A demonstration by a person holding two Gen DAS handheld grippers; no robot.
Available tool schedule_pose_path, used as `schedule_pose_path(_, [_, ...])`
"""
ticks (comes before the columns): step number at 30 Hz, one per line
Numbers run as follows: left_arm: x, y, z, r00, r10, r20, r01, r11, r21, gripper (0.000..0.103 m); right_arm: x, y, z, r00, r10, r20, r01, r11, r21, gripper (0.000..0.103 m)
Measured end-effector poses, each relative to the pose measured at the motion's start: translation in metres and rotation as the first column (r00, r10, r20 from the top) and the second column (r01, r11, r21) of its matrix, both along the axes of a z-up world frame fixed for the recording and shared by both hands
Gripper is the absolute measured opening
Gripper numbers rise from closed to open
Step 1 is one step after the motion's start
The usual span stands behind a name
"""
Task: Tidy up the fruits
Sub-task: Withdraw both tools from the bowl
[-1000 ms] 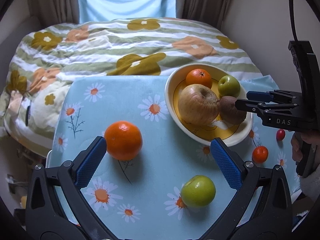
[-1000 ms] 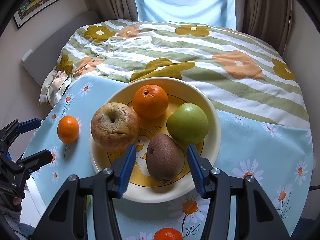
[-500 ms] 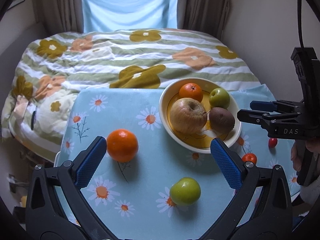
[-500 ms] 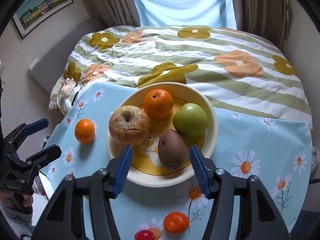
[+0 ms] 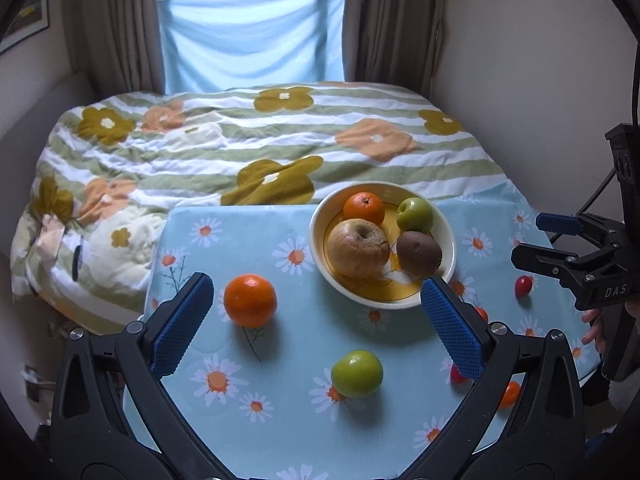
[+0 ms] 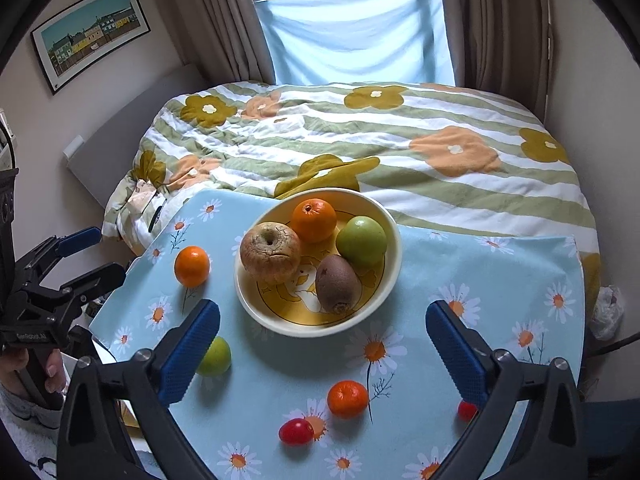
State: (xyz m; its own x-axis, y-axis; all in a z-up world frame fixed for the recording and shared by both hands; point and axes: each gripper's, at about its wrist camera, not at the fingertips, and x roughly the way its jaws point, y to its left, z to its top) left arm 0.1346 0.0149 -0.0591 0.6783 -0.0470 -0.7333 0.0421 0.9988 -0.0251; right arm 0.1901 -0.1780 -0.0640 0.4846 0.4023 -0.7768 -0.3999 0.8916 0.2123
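Note:
A cream bowl (image 6: 280,324) on the daisy tablecloth holds a wrinkled apple (image 6: 270,252), an orange (image 6: 314,220), a green apple (image 6: 362,240) and a kiwi (image 6: 336,284). My right gripper (image 6: 324,340) hangs above the bowl's near rim. Its jaws are opening wide and nothing is between them. My left gripper (image 5: 318,320) is open and empty, above a loose orange (image 5: 250,300) and a loose green apple (image 5: 356,372). A small mandarin (image 6: 347,398) and cherry tomatoes (image 6: 296,431) lie in front of the bowl.
A bed with a flowered striped duvet (image 5: 260,148) butts against the table's far edge. Walls stand close on both sides and a curtained window (image 6: 356,32) is behind. Another cherry tomato (image 5: 523,285) lies right of the bowl (image 5: 352,296).
Both grippers have risen and drawn back from the table. The right jaws have spread wide from either side of the kiwi, which stays in the bowl.

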Motion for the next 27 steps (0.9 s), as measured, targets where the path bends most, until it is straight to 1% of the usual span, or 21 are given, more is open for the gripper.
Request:
schedule_pose_path(5, [-0.012,-0.003,0.004,0.998,-0.068,0.015,0.068,0.998,-0.008,0.103,-0.027,-0.011,0.01,0.997,-0.078,-0.004,0.078,0.997,0.0,0.103])
schedule_pose_path(9, [-0.025,-0.005,0.003,0.991,-0.132,0.013,0.132,0.991,0.001,0.103,-0.052,-0.016,0.015,0.987,-0.162,0.001,0.162,0.986,-0.026,0.103])
schedule_pose_path(13, [-0.034,-0.008,-0.002,0.98,-0.199,0.002,0.199,0.98,0.006,0.103,-0.078,-0.017,0.013,0.972,-0.234,-0.003,0.233,0.971,-0.047,0.103])
schedule_pose_path(16, [-0.038,-0.011,-0.008,0.969,-0.246,-0.008,0.246,0.969,0.011,0.103,-0.095,-0.017,0.005,0.96,-0.279,-0.022,0.278,0.959,-0.049,0.103])
schedule_pose_path(20, [-0.04,-0.015,-0.022,0.954,-0.298,-0.029,0.299,0.954,0.005,0.103,-0.117,-0.019,-0.008,0.931,-0.362,-0.047,0.359,0.931,-0.068,0.103])
schedule_pose_path(23, [-0.038,-0.019,-0.036,0.94,-0.336,-0.052,0.337,0.942,0.007,0.103,-0.13,-0.022,-0.02,0.907,-0.416,-0.068,0.412,0.909,-0.06,0.103])
schedule_pose_path(27, [-0.034,-0.024,-0.056,0.922,-0.378,-0.083,0.381,0.925,0.015,0.103,-0.142,-0.026,-0.04,0.874,-0.477,-0.094,0.471,0.879,-0.075,0.103])
